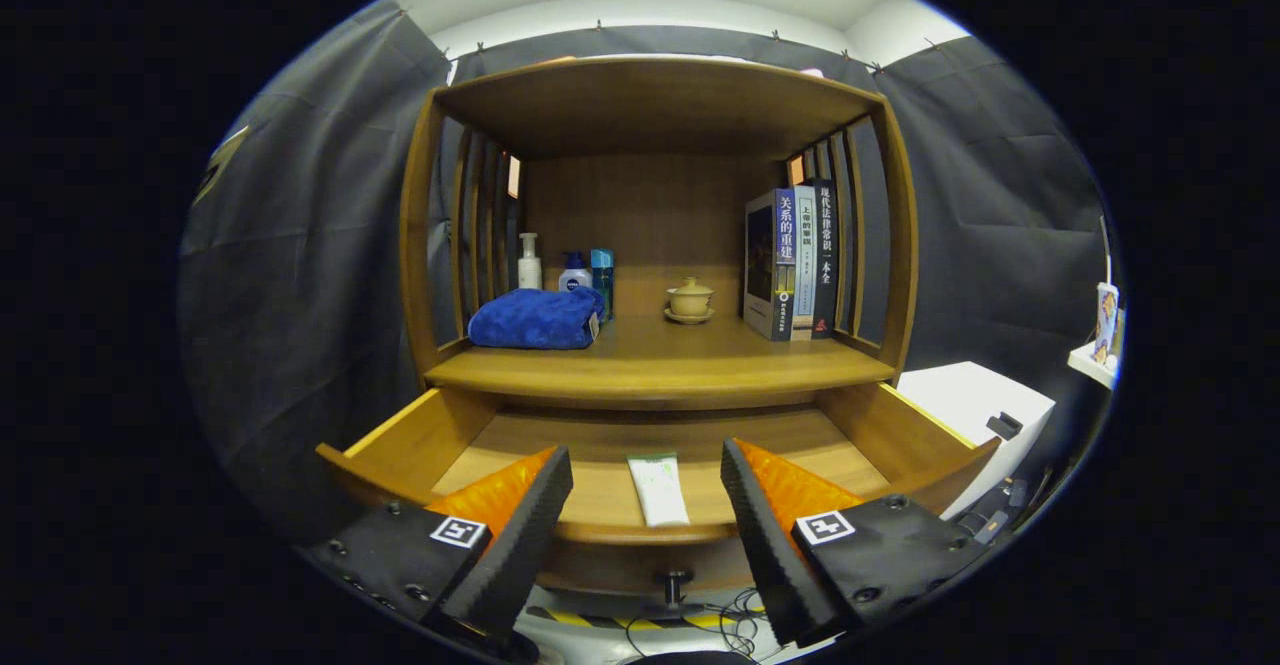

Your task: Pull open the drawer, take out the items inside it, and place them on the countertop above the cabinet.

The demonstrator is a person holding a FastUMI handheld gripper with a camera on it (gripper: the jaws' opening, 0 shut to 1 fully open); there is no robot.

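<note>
Dark cloth walls close round a wooden cabinet (655, 245) whose drawer (640, 465) stands pulled open. My tongs (647, 490) are spread wide, holding nothing, above its front edge. Between them, on the drawer floor, lies a tube (658, 488), cap end far. I judge it light, soft-walled and a bit slippery, so I'd pinch across its flat middle, gently. On the bench (660, 360) above, free space shows between towel (535, 318) and books (792, 265).

Drawer (640, 445) rear: hidden under the countertop (660, 370).
Tube (658, 488): print too small to tell.
Bottles (575, 270): bases hidden behind blue towel (537, 318).
Gripper (647, 465): fingers spread, bodies cut off below drawer.
</note>
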